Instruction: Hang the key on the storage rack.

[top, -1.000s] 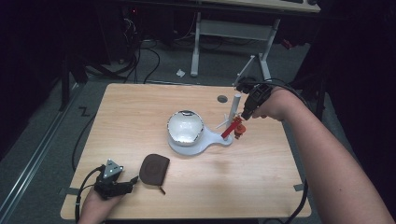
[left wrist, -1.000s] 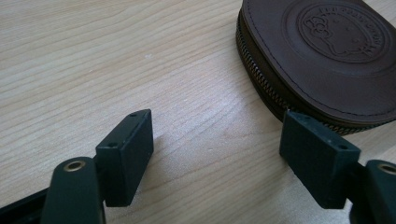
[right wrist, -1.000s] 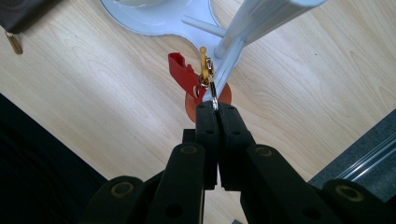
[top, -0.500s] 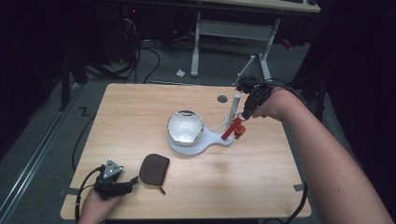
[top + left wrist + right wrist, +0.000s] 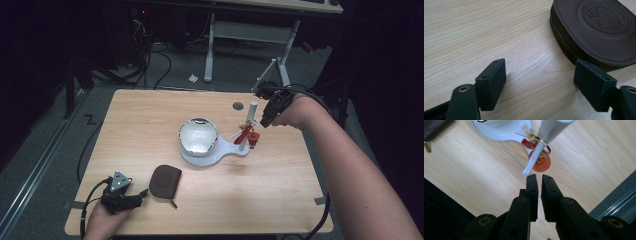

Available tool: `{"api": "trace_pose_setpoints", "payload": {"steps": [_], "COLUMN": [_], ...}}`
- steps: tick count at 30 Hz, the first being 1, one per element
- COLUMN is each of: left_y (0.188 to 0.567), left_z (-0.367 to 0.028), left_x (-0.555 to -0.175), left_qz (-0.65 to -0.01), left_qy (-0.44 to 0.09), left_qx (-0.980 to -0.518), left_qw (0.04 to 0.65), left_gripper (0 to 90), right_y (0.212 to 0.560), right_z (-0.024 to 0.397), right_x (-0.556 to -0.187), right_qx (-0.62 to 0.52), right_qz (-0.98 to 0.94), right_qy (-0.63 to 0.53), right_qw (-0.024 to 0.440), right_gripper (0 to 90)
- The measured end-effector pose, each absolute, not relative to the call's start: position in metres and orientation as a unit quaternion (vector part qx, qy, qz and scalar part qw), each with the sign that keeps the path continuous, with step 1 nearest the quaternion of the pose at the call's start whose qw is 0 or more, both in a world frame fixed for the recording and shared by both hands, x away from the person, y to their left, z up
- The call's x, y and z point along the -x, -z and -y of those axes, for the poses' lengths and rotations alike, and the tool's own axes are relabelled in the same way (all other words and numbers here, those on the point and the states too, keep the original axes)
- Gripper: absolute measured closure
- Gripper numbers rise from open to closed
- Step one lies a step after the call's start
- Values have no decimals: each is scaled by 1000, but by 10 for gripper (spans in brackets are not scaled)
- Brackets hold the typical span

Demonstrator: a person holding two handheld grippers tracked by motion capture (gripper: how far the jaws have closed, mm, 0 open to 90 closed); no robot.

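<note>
My right hand-held gripper [image 5: 263, 121] raised at arm's stretch, jaws just opening to a narrow empty gap, my left hand-held gripper [image 5: 134, 199] low, jaws wide apart

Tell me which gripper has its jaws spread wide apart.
The left gripper, resting beside the brown zip pouch; the right gripper's jaws show a narrow gap.

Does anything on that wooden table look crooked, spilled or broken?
Nothing looks spilled or broken. One thing sits askew: a red keyring charm hangs slanted on the white stand's peg. The brown leather zip pouch lies flat near the left gripper.
</note>
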State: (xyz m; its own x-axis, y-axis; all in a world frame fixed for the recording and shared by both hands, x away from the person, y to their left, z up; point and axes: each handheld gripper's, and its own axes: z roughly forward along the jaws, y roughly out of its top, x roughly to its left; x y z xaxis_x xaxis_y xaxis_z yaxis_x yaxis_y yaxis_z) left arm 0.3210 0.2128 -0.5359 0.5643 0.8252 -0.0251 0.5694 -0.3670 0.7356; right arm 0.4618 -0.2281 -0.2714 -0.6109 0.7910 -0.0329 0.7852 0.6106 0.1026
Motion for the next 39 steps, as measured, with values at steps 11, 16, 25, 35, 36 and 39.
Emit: {"api": "trace_pose_setpoints", "payload": {"steps": [11,16,25,35,36,39], "left_y": [536,536,536,536,535,535], "left_z": [-212,-212,-212,-217,-218,-220], "left_x": [-321,-321,-321,-322,-322,-323], "left_qz": [-433,-434,-434,-447,-449,-456], "left_qy": [-179,-178,-181,-174,-172,-168], "left_qx": [-806,-806,-805,-795,-793,-788], "left_qw": [360,361,361,372,373,378], "left_gripper": [261,262,262,320,333,362], "right_y": [293,317,380,455,461,478], "right_z": [241,247,270,278,278,279], "right_x": [-426,-406,-375,-344,-341,-332], "right_qx": [-441,-436,-455,-456,-454,-462], "right_qz": [-894,-895,-882,-870,-869,-857], "right_qy": [-60,-68,-104,-150,-157,-189], "right_qw": [47,54,67,109,116,127], "right_gripper": [813,787,726,673,672,675]}}
